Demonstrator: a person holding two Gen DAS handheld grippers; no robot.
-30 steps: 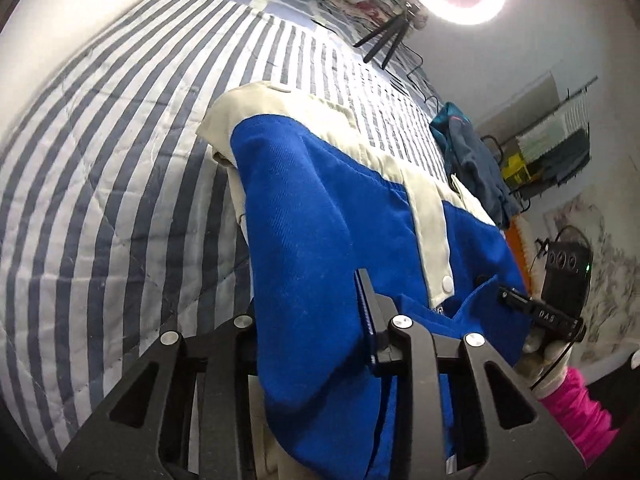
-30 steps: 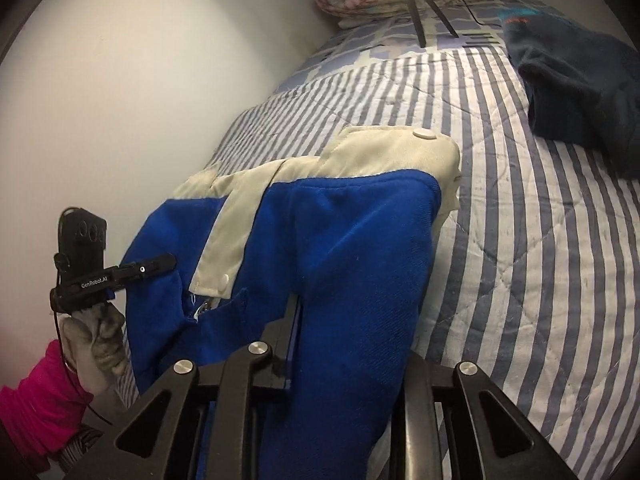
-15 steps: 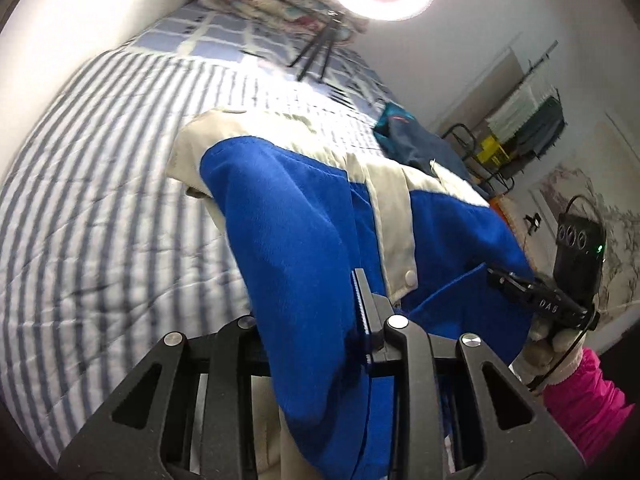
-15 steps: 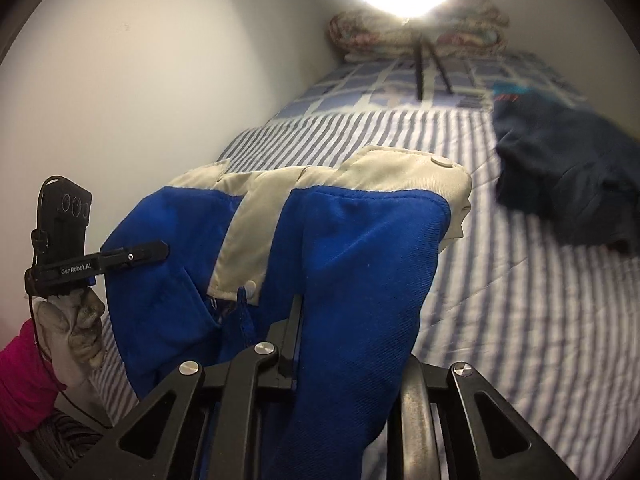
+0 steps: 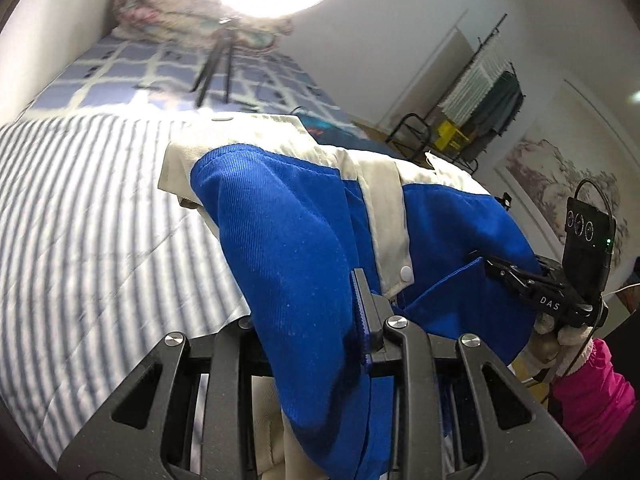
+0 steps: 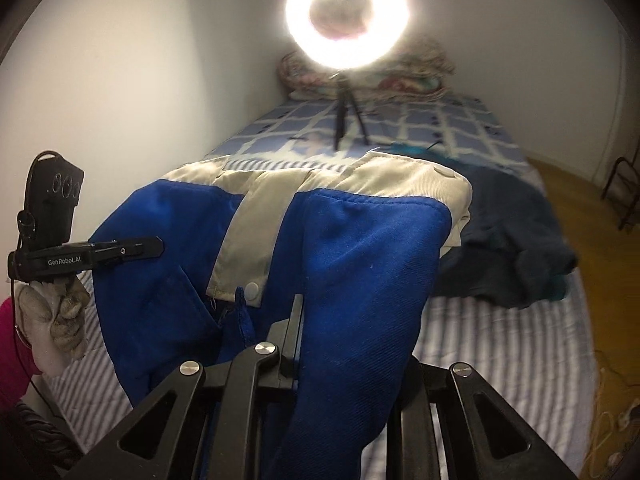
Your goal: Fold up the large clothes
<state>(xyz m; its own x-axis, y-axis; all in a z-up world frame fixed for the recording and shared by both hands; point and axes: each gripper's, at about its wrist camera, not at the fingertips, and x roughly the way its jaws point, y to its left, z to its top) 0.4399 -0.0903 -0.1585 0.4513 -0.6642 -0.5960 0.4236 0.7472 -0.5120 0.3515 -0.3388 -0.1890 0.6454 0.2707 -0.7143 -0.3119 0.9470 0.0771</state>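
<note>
Left wrist view: left gripper (image 5: 308,320) is clamped on a thick fold of the royal-blue corduroy garment with cream trim and snap buttons (image 5: 288,248), jaws narrow, cloth bunched between them. Garment hangs lifted above the blue-and-white striped quilted bedspread (image 5: 88,220), its cream band at the far end. Right gripper (image 5: 516,276) shows beyond, gripping the other side.

Right wrist view: right gripper (image 6: 344,344) is pinched on another blue fold; its jaws have just been closing, cloth between them. Dark navy garment (image 6: 512,248) lies on the bed behind, ring light on a tripod (image 6: 348,24) beyond.

Judgement: soft, heavyish, limp cloth that sags between holds; not slippery. Best held at the edge corners, both sides level.
</note>
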